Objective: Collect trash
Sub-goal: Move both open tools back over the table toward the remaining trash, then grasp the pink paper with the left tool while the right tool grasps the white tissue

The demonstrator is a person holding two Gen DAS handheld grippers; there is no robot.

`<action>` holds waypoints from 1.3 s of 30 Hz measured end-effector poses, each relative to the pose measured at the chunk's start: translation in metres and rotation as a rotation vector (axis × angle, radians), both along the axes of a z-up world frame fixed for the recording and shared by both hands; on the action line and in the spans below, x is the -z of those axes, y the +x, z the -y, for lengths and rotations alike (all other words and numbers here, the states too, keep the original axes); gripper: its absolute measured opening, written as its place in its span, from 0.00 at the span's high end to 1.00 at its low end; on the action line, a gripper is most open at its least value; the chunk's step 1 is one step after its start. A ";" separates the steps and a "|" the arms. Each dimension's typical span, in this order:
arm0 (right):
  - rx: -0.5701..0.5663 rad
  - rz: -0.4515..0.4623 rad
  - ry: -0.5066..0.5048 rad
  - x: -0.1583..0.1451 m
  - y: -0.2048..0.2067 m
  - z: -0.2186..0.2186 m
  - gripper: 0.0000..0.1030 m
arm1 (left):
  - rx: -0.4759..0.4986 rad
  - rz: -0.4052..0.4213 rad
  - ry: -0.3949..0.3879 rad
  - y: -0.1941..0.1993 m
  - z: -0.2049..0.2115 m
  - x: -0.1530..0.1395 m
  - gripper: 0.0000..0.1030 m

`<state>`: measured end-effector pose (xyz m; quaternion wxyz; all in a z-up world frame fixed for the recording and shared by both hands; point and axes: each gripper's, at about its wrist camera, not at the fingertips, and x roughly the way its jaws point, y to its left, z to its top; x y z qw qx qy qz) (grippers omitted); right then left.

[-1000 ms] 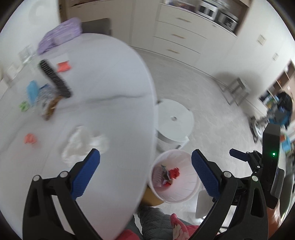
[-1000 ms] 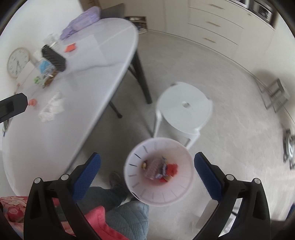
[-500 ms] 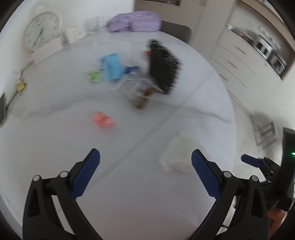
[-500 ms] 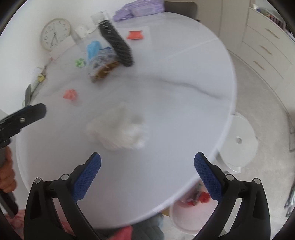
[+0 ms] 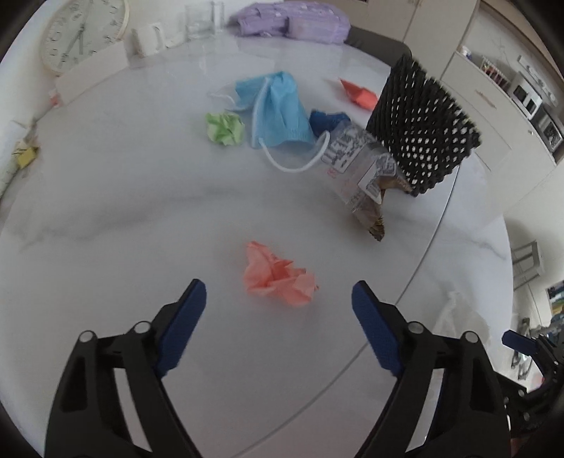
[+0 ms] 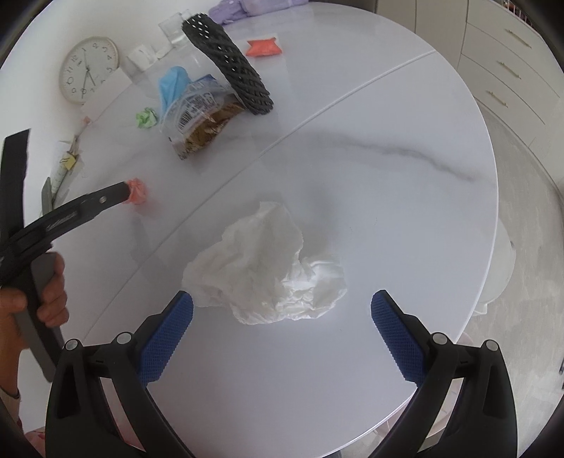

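A crumpled pink paper (image 5: 278,278) lies on the white marble table (image 5: 105,218), just ahead of and between the blue tips of my left gripper (image 5: 278,299). Its jaws are closing and the pads do not touch the paper. In the right wrist view one left finger (image 6: 105,197) reaches the same pink paper (image 6: 138,192). A large crumpled white tissue (image 6: 268,267) sits right in front of my right gripper (image 6: 282,303), which stands wide open and holds nothing.
Farther back lie a blue face mask (image 5: 278,109), a green paper ball (image 5: 225,128), a clear snack wrapper (image 5: 359,165), a tipped black mesh holder (image 5: 423,123) and an orange scrap (image 5: 359,93). A clock (image 5: 81,31) leans at the back. The table edge (image 6: 490,218) runs at the right.
Both grippers swung from above the white bin beside the table to over the tabletop. The left one now faces the pink paper with narrower jaws; the right one faces the white tissue.
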<state>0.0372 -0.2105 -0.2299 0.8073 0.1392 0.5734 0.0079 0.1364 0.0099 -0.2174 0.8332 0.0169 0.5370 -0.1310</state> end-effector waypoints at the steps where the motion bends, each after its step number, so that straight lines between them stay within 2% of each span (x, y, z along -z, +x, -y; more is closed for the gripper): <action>1: 0.005 -0.005 0.001 0.002 0.000 0.001 0.03 | 0.004 -0.004 0.006 0.005 0.003 0.006 0.27; 3: 0.020 -0.016 0.006 0.004 0.000 0.004 0.03 | 0.012 -0.007 0.022 0.009 0.006 0.012 0.30; 5: 0.027 -0.023 0.003 0.005 0.000 0.005 0.03 | 0.007 -0.016 0.053 0.013 0.009 0.019 0.37; 10: 0.019 -0.017 -0.020 0.003 0.000 0.007 0.03 | -0.011 -0.008 0.054 0.015 0.009 0.021 0.53; 16: 0.008 -0.003 -0.011 0.002 0.003 0.008 0.03 | -0.020 -0.003 0.040 0.010 0.005 0.017 0.56; 21: 0.012 -0.021 -0.005 0.011 0.013 0.006 0.04 | -0.011 0.025 0.033 0.001 0.001 0.002 0.56; 25: -0.013 -0.040 -0.025 0.022 0.025 -0.005 0.18 | -0.004 0.042 0.020 -0.005 -0.001 -0.012 0.56; 26: -0.030 -0.029 -0.049 0.021 0.027 -0.009 0.28 | -0.002 0.044 0.019 -0.006 -0.002 -0.016 0.56; 27: -0.046 -0.024 -0.068 0.020 0.027 -0.012 0.34 | 0.000 0.046 0.018 -0.008 -0.002 -0.019 0.56; 29: -0.085 -0.017 -0.089 0.017 0.028 -0.018 0.74 | 0.005 0.053 0.019 -0.013 -0.002 -0.024 0.56; 30: -0.100 -0.022 -0.076 0.017 0.028 -0.020 0.81 | 0.009 0.054 0.019 -0.015 -0.001 -0.025 0.56; 33: -0.103 -0.014 -0.059 0.016 0.023 -0.017 0.90 | 0.036 0.056 0.025 -0.027 0.006 -0.031 0.56; 39: -0.062 0.035 -0.008 -0.002 -0.006 0.010 0.91 | 0.118 0.056 0.026 -0.056 0.039 -0.045 0.56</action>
